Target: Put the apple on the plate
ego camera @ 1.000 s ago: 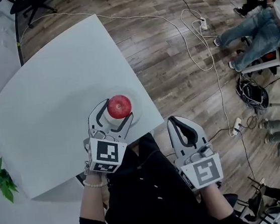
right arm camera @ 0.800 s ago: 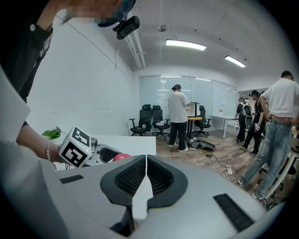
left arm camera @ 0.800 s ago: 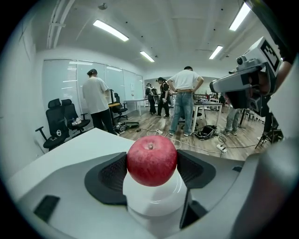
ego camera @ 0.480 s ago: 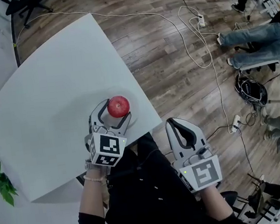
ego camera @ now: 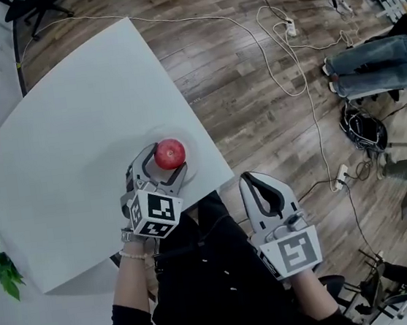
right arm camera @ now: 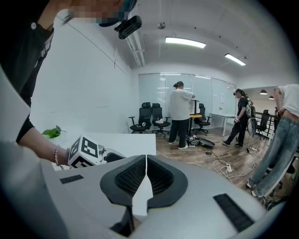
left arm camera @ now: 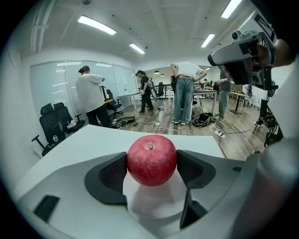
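The red apple (left arm camera: 152, 159) sits between the jaws of the left hand-held gripper (ego camera: 164, 164), which pinches it at its widest part, one ribbed pad on each side, the stem pointing upward; it is directly over the small white plate (left arm camera: 154, 207), near the edge of the white table (ego camera: 75, 137); I cannot tell if its bottom already touches the plate or hangs just above it. The right hand-held gripper (right arm camera: 144, 181) has its jaws pressed together with nothing between them; it is off the table, beside the person's lap. I judge the apple to be firm and rather heavy for its size, with a smooth skin that can slip and flesh that bruises; a hold across the middle with moderate force seems correct. Because it is round, it may roll on the plate when the jaws let go; the release should be low and gentle.
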